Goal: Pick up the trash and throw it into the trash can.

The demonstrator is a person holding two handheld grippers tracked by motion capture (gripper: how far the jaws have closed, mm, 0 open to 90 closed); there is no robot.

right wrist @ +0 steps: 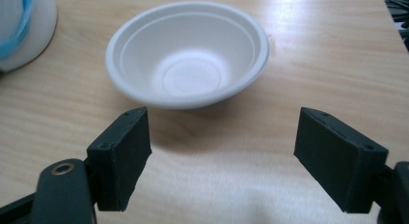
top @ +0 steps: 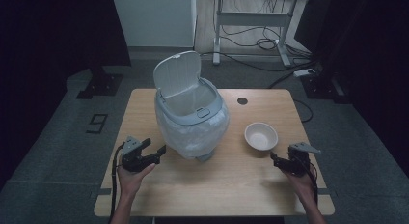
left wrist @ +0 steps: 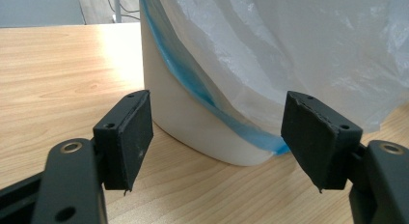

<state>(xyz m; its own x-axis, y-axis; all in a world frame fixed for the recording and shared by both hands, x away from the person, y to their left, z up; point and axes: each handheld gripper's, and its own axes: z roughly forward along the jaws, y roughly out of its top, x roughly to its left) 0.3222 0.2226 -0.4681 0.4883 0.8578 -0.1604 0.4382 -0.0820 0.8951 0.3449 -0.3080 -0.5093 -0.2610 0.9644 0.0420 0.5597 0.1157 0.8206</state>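
With both grippers spread and nothing held, the right gripper (top: 275, 158) was best brought level to the near rim of the white bowl (top: 261, 135), which sat right of the bin (top: 190, 113).

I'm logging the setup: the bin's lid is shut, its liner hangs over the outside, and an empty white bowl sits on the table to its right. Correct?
Not quite: the lid is open, tipped up behind the bin, as the high view shows. The rest holds: the liner hangs over the outside, and the empty white bowl sits on the table to the bin's right.
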